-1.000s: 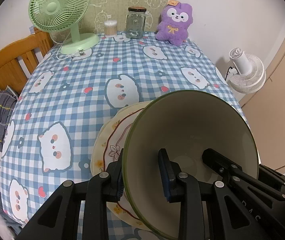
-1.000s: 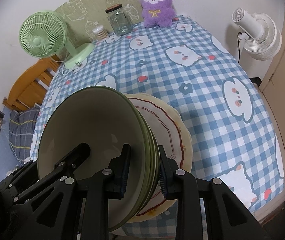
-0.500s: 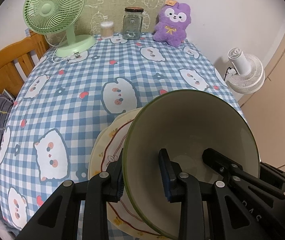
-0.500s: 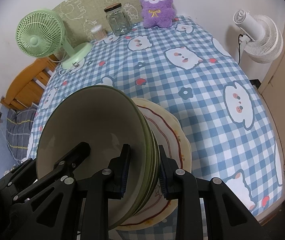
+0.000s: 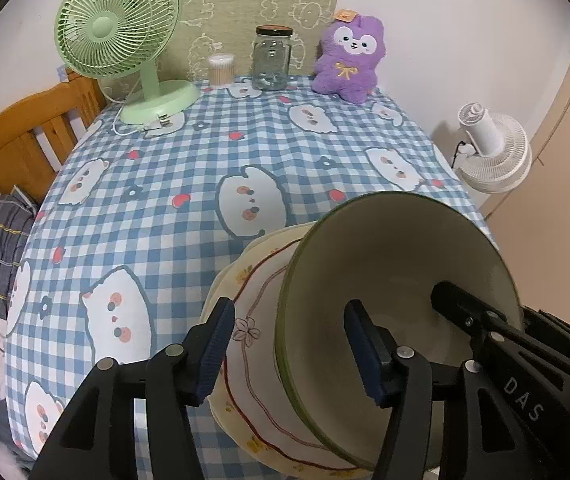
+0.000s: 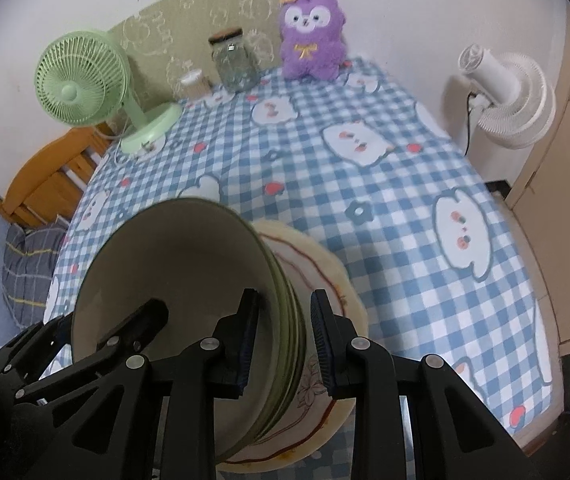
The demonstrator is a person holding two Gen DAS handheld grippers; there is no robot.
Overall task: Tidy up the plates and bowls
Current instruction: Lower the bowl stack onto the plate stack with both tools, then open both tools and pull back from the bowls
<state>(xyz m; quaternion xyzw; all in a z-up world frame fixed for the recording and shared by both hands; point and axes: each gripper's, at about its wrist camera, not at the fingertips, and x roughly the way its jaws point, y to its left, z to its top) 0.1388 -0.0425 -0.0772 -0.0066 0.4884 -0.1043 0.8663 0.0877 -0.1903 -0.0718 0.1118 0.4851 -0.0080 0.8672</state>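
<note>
Near the front edge of the checked table (image 5: 205, 184), green-rimmed bowls (image 6: 173, 280) sit nested on a cream flowered plate (image 5: 257, 344). Left gripper (image 5: 289, 344) is opening, its pads clear of the bowl rim between them. Right gripper (image 6: 285, 336) pinches the stacked rims, one pad inside, one outside.
</note>
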